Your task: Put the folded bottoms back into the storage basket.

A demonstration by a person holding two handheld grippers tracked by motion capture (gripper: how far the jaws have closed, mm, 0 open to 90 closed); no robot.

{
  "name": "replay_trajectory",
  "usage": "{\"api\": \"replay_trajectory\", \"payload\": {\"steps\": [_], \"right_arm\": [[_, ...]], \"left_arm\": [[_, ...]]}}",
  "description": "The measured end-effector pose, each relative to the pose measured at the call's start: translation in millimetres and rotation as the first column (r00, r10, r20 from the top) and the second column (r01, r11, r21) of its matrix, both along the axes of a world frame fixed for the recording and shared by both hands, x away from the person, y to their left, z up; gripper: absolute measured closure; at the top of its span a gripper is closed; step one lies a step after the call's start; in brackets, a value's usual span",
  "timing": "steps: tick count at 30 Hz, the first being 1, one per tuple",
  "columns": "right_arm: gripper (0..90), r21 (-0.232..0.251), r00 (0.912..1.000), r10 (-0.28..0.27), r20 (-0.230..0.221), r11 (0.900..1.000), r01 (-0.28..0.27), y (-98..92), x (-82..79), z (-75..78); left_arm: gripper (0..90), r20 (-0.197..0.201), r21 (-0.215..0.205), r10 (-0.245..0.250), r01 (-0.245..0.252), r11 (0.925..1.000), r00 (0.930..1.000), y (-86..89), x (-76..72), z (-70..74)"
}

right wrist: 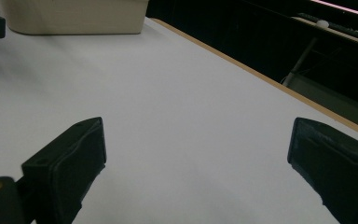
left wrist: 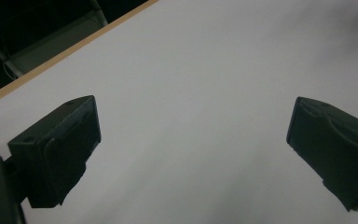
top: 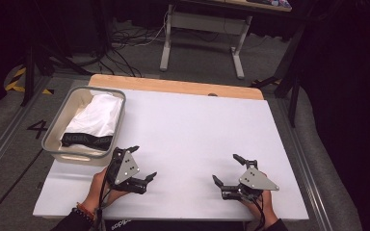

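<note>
Far left of the table (top: pixel 192 134): a pale plastic bin (top: pixel 58 130), standing near the left edge, holding a folded white garment (top: pixel 98 115) with a black lettered waistband (top: pixel 85 140) along its near side; the garment lies wholly inside the bin, nothing draped over the rim. Just right of the bin's near corner: left gripper (top: pixel 142 163), jaws spread wide and empty, held low above the bare white surface (the left gripper view confirms blank table between its jaws). Centre: open white tabletop, no loose item on it. Right: right gripper (top: pixel 227 169), jaws likewise wide apart with nothing between them, well apart from the bin, whose wall (right wrist: pixel 74 18) stands far off in its own view. Judged status: the garment appears stowed and released, so the packing looks finished; no further piece is in sight to fetch.
</note>
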State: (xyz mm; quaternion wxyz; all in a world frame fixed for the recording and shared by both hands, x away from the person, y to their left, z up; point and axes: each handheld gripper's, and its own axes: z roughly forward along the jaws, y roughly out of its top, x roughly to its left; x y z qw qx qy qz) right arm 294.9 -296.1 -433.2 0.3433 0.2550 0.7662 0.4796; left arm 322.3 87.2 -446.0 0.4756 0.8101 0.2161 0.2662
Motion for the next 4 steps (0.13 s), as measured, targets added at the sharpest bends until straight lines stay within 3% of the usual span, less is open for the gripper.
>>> {"api": "replay_trajectory", "payload": {"steps": [4], "right_arm": [[4.5,0.002,1.0000,-0.003,-0.006,1.000,0.003,-0.5,1.5,-0.4]], "left_arm": [[3.5,-0.007,0.009,0.004,-0.004,1.0000,1.0000,-1.4,1.4,-0.9]]}}
